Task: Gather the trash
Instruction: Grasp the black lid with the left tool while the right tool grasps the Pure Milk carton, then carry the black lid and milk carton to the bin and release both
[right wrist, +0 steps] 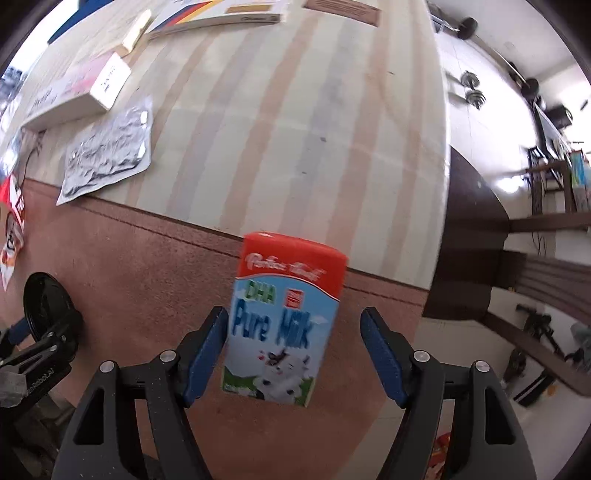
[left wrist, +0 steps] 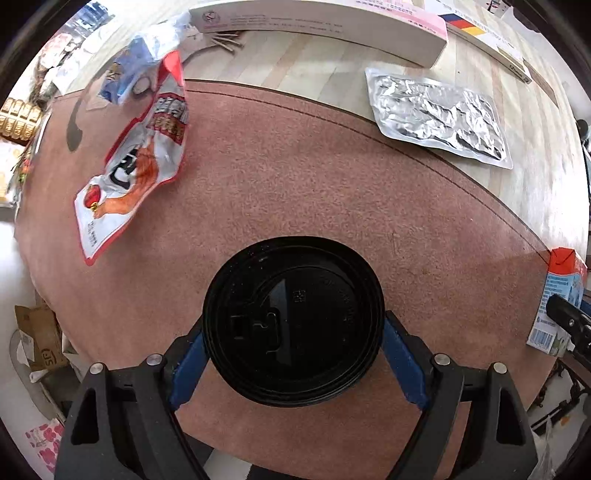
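Note:
A black-lidded cup [left wrist: 295,321] stands on the brown mat [left wrist: 314,177], and my left gripper [left wrist: 293,326] is shut on it, a blue pad pressing each side of the lid. In the right wrist view a red, blue and white milk carton [right wrist: 284,314] stands tilted and blurred between the fingers of my right gripper [right wrist: 293,321]. That gripper is open: the left pad is close to the carton and the right pad stands well clear. From the left wrist view the carton [left wrist: 561,295] sits at the mat's right edge. The cup [right wrist: 44,302] shows at the far left of the right wrist view.
A red and white snack wrapper [left wrist: 136,158] and a blue wrapper [left wrist: 129,70] lie at the mat's left. A silver foil pouch [left wrist: 439,118] rests on the striped tabletop, with a long white box [left wrist: 332,26] behind. The table edge and a dark chair [right wrist: 472,236] are to the right.

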A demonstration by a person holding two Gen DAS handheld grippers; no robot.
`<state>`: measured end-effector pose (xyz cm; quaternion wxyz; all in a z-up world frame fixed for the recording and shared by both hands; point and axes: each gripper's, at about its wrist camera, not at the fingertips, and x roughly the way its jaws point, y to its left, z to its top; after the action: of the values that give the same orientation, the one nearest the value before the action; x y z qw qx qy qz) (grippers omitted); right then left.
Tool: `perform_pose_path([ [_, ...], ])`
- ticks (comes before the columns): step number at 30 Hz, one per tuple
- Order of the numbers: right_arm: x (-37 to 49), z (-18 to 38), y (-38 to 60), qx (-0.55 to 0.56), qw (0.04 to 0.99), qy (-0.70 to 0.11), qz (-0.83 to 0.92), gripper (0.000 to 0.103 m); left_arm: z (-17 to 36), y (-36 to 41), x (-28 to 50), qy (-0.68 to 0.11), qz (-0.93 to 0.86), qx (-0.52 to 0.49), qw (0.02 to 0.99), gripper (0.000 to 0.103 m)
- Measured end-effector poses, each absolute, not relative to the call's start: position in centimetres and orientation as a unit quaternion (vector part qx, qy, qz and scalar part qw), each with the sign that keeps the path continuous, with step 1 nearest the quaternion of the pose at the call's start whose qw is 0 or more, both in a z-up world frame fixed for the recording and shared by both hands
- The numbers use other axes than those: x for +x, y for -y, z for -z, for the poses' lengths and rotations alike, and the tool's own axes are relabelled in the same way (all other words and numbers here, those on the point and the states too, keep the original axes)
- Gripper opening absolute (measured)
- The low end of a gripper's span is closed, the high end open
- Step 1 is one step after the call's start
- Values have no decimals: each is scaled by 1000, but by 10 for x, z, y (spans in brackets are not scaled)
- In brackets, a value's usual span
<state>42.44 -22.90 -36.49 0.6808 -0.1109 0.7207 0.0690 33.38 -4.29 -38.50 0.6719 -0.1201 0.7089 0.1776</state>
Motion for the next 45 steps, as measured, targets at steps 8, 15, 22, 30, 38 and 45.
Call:
perform_pose_path([
  [8, 413, 371, 225, -119, 682, -716, -92, 52, 345, 37, 318, -689, -190, -108, 691, 86],
  [15, 397, 346, 197, -154, 707, -680, -120, 52, 294, 22, 304, -658, -202, -123, 715, 86],
  [22, 372, 310, 161, -176, 737, -633, -158, 52, 249, -7, 264, -618, -220, -152, 740, 86],
  [30, 311, 274, 111, -180, 740, -608, -224, 52, 239, -40, 182, -574, -254, -198, 753, 86],
  [38, 201, 272, 58, -191, 712, -603, -304, 52, 244, -76, 56, -552, -308, -249, 734, 86],
  [45, 105, 339, 13, -227, 658, -627, -349, 52, 325, -107, -32, -572, -335, -321, 677, 86],
])
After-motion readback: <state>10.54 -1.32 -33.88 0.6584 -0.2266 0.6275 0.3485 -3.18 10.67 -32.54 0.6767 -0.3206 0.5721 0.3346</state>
